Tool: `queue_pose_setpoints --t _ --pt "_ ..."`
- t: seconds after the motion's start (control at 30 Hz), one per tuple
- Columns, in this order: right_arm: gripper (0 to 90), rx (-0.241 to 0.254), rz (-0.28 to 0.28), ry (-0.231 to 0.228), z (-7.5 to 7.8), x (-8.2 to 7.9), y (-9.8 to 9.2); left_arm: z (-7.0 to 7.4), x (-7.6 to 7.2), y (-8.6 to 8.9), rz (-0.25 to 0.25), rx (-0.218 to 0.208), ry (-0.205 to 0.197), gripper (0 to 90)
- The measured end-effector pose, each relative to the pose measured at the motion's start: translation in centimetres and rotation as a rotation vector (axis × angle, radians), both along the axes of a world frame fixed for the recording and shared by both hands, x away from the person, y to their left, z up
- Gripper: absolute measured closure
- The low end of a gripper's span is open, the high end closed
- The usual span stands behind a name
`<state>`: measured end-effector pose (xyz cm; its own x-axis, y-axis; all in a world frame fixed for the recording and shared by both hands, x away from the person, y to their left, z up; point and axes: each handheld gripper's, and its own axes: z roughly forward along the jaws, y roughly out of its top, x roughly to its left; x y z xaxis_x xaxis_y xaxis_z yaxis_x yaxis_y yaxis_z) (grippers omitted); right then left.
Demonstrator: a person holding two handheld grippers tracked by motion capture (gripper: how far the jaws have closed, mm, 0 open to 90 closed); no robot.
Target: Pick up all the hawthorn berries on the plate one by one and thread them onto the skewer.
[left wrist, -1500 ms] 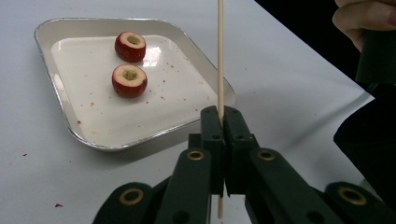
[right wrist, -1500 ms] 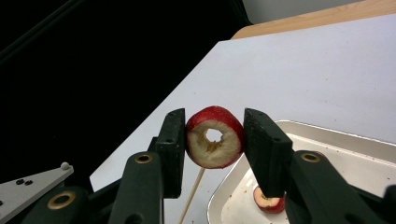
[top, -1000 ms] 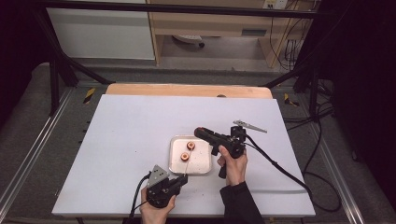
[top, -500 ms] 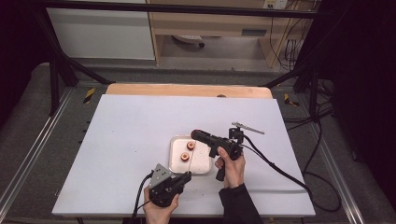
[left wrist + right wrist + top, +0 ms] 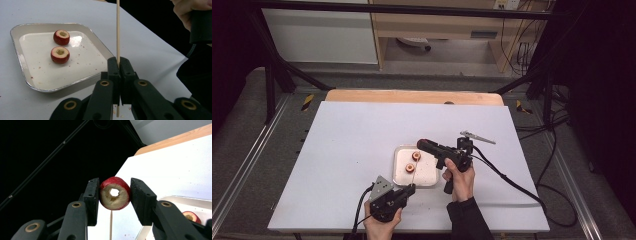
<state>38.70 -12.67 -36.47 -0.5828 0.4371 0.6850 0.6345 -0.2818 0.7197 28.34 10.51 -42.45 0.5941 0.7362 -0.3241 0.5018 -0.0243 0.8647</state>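
On the white table (image 5: 352, 150), a tray (image 5: 22, 72) was seen with two cored fruits (image 5: 60, 54) left unthreaded. A third fruit (image 5: 115, 193) was pinched by the right gripper (image 5: 113, 195) at the tray's 3 o'clock, not yet skewered. The skewer (image 5: 118, 30) was clamped upright by the left gripper (image 5: 119, 71), at 6 o'clock.

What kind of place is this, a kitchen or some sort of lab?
Probably a lab or recording bench, not a kitchen: a white table inside a black frame, trailing cables, and handheld grippers working over a tray.

Left hand-held gripper (image 5: 119, 67) clamped, right hand-held gripper (image 5: 113, 195) gripping
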Motion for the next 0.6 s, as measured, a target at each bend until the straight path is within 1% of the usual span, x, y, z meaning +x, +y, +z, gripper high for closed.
queue_pose_setpoints --t 0.17,0.27,0.4,0.43,0.5,0.6 --pt "60.7 -0.001 0.002 -0.005 -0.04 0.02 0.02 -0.04 0.02 -0.05 0.001 0.001 0.004 88.6" --pt "60.7 -0.002 0.006 -0.009 -0.04 0.03 0.00 -0.03 0.00 -0.04 0.001 0.003 -0.001 88.6" --pt "60.7 -0.010 0.009 -0.006 -0.02 0.07 -0.06 0.01 -0.01 0.02 0.002 0.002 -0.004 88.5" --pt "60.7 -0.008 0.012 0.002 0.00 0.04 -0.04 0.01 -0.01 0.02 0.002 0.002 -0.004 88.6" --pt "60.8 -0.013 0.013 0.001 -0.05 0.06 -0.03 0.02 -0.03 0.04 0.001 0.000 -0.007 88.6" --pt "60.7 -0.034 0.031 0.010 -0.29 0.04 0.09 0.00 0.07 0.08 0.002 -0.001 0.000 88.5"
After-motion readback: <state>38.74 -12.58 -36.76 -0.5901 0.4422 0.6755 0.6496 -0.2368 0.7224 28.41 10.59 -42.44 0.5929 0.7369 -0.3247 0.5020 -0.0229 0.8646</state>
